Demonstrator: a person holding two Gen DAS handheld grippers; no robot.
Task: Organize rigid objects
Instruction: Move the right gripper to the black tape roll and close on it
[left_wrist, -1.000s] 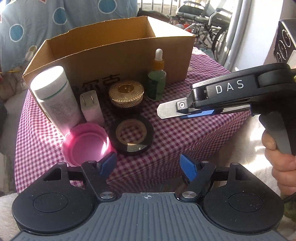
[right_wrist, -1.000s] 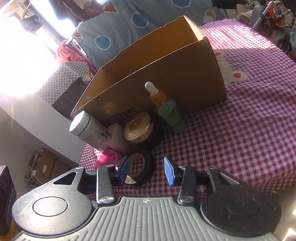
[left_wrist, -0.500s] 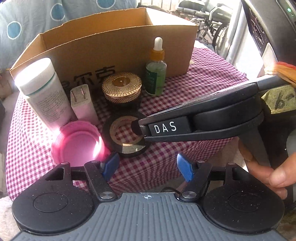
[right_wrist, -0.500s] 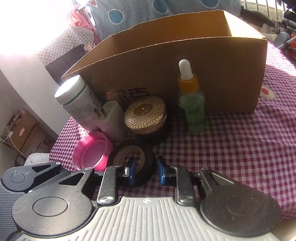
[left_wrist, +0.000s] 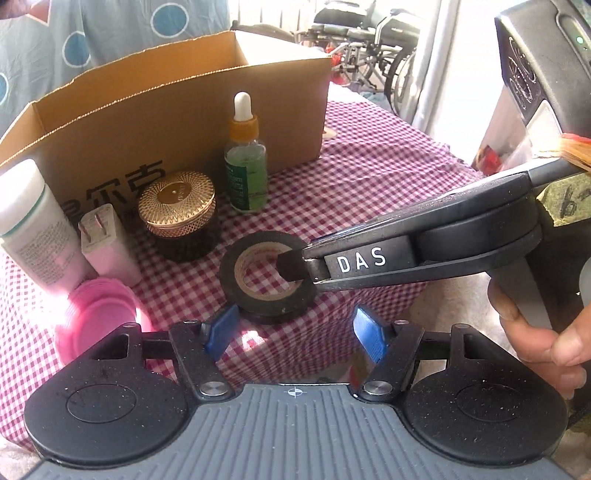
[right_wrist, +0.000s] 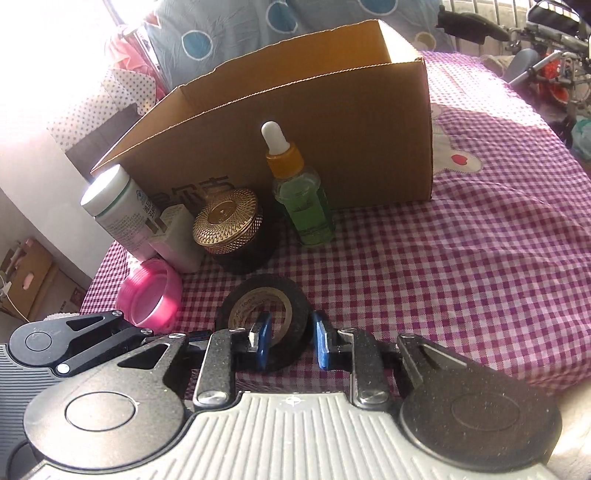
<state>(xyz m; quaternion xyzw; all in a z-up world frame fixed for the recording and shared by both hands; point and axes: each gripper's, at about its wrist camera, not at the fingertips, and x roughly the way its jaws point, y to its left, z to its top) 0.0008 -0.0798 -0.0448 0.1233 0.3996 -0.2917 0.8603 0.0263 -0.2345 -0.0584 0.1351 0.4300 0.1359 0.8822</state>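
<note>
**Right tongs pinch the tape roll, left tongs spread and empty**

Right gripper (right_wrist: 290, 341) straddles the wall of the black tape roll (right_wrist: 266, 281). One blue pad sits inside the cardboard core and the other against the outer face, so the jaws are pinching the near side of the roll. In the left wrist view the same finger reaches into the hole from the right. A hand (left_wrist: 543, 332) wraps the handle at the frame edge.

Left gripper (left_wrist: 295, 330) hovers just this side of the roll. Its jaws are spread with nothing between the pads, and it points down at the front of the table.

The roll lies on the purple-and-white checked tablecloth (right_wrist: 424, 277), close to the near edge. Whether it sits flat or has tipped a little cannot be told. To its left, also near the edge, a pink lid (right_wrist: 149, 295) rests with its hollow side up.

Behind these stands a row of upright items:
- a white bottle (right_wrist: 114, 206) at the far left
- a white plug adapter (right_wrist: 177, 236) just beside the bottle, prongs up
- a dark jar with a gold lid (right_wrist: 227, 225)
- a green dropper bottle (right_wrist: 304, 206) with an orange collar and white bulb, a little apart on the right

An open cardboard box (right_wrist: 351, 129) with printed characters on its front stands right behind the row. Beyond it hang blue spotted fabric and, in the left wrist view, a wheelchair (left_wrist: 369, 48).
</note>
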